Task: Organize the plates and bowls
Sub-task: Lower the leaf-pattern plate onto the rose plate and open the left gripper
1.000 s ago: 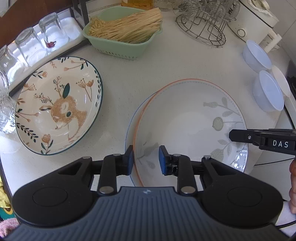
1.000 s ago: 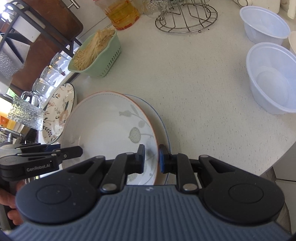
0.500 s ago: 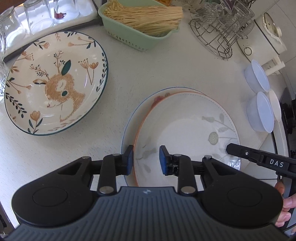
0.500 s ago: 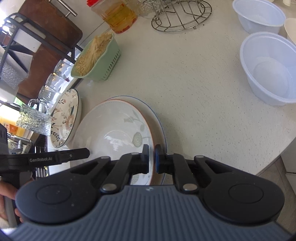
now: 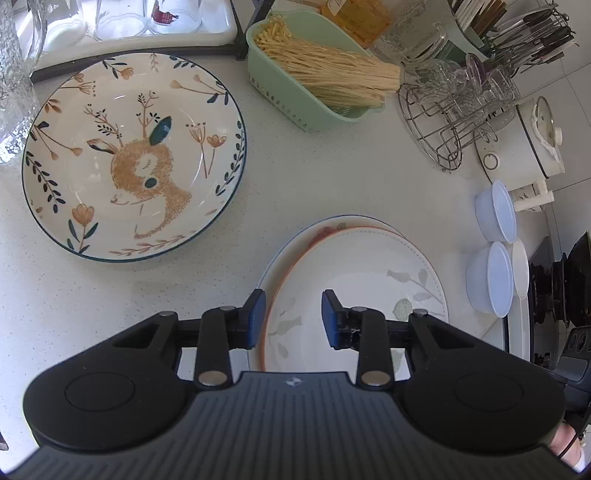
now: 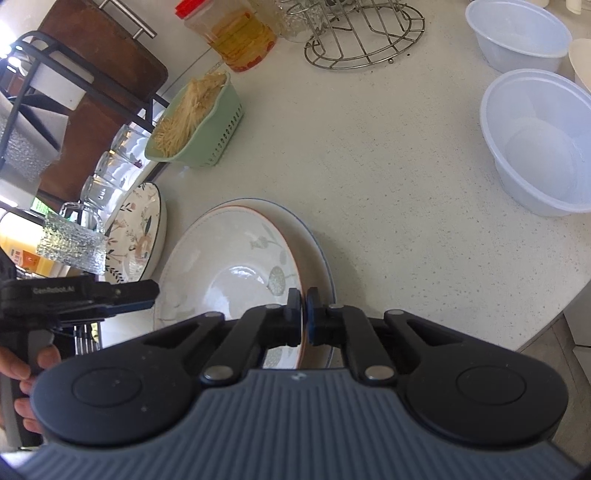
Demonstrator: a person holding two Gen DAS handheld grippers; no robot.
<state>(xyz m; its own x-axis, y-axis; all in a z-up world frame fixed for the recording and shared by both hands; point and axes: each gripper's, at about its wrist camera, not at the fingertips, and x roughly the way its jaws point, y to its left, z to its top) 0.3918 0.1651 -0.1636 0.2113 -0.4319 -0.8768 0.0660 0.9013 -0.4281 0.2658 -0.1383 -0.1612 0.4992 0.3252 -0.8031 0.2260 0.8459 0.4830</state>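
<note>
A white orange-rimmed plate with green leaf print (image 5: 362,280) (image 6: 236,258) rests on a blue-rimmed plate (image 5: 291,240) (image 6: 314,236) on the counter. My right gripper (image 6: 303,317) is shut on the orange-rimmed plate's near right rim. My left gripper (image 5: 291,321) is open, its fingers astride that plate's left rim without touching; it also shows in the right wrist view (image 6: 125,295). A deer-pattern plate (image 5: 133,155) (image 6: 138,232) lies to the left. Two translucent plastic bowls (image 6: 543,144) (image 6: 517,33) stand at the right.
A green basket of noodles (image 5: 317,88) and a wire rack with glasses (image 5: 454,110) stand at the back. Upturned glasses on a tray (image 5: 122,18) are at the back left. A stove (image 5: 561,288) is at the far right. The counter edge (image 6: 546,325) runs near right.
My right gripper closed onto the orange-rimmed plate's rim. The left gripper rose and pulled back, staying open around the left rim.
</note>
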